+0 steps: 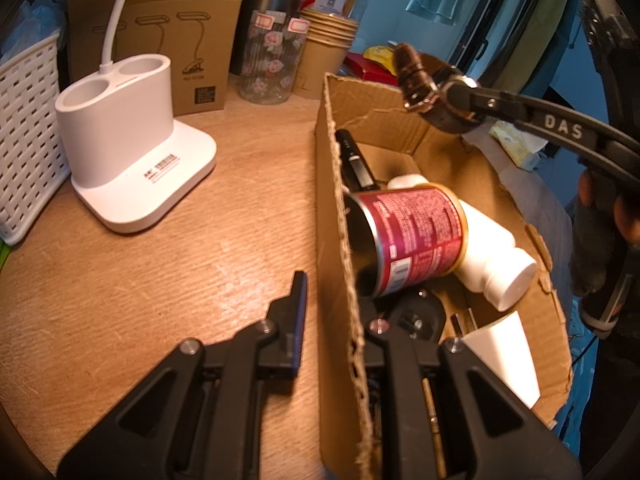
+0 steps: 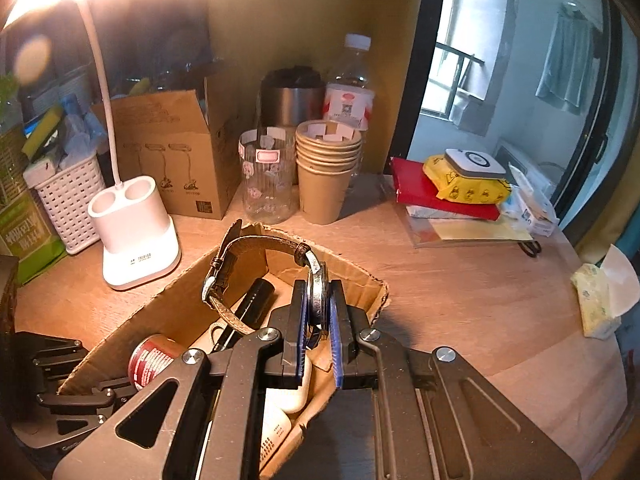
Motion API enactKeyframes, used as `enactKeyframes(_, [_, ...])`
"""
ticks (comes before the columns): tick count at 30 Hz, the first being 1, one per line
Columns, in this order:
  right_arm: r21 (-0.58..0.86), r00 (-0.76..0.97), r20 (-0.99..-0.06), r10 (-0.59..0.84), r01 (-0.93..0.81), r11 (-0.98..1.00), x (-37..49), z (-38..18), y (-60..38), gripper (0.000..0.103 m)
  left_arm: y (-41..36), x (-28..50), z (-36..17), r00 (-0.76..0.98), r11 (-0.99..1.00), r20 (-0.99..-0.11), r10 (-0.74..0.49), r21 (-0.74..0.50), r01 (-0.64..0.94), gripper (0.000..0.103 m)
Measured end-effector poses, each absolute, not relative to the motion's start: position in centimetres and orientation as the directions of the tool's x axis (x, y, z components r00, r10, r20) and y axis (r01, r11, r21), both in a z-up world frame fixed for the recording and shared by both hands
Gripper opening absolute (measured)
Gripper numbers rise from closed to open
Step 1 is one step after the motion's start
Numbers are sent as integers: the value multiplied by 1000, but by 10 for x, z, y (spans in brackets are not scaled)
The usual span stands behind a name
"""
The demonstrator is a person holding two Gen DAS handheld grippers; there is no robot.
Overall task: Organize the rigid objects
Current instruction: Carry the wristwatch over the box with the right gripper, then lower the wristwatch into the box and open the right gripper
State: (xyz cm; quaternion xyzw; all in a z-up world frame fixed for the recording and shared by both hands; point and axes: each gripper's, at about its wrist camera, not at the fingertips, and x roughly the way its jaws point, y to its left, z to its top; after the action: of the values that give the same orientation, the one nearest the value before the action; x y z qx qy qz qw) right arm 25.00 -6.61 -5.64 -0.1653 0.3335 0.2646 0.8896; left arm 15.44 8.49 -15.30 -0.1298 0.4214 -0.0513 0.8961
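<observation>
An open cardboard box (image 1: pixel 340 184) lies on the wooden desk. In it are a red can (image 1: pixel 412 236) on its side, a white bottle (image 1: pixel 496 264), a black pen-like item (image 1: pixel 356 160) and a white tube (image 1: pixel 504 356). My left gripper (image 1: pixel 334 300) straddles the box's near wall, one finger outside and one inside, shut on it. My right gripper (image 2: pixel 318 285) is shut on the metal case of a wristwatch (image 2: pixel 317 300); its brown strap loops out to the left. In the left wrist view the watch (image 1: pixel 416 80) and right gripper (image 1: pixel 460 96) hang above the box's far corner.
A white lamp base (image 1: pixel 132 152), a white basket (image 1: pixel 24 140) and a lamp carton (image 1: pixel 180 40) stand to the left. A glass jar (image 1: pixel 272 56) and stacked paper cups (image 1: pixel 324 48) stand behind the box. A red book under a yellow pack (image 2: pixel 448 188) lies at the right.
</observation>
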Motion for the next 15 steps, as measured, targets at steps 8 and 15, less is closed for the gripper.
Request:
enactKeyframes(8, [-134,618,-710,339,-591,796,261,-74,-59,11,85,154,-153,639,961,-742,-202,-276,-17,15])
enactKeyframes(15, [-155,605,-733,311,-594,789,269,-84,-55,11,85,154,-153,640,961,-742,-201,-276,-18,15])
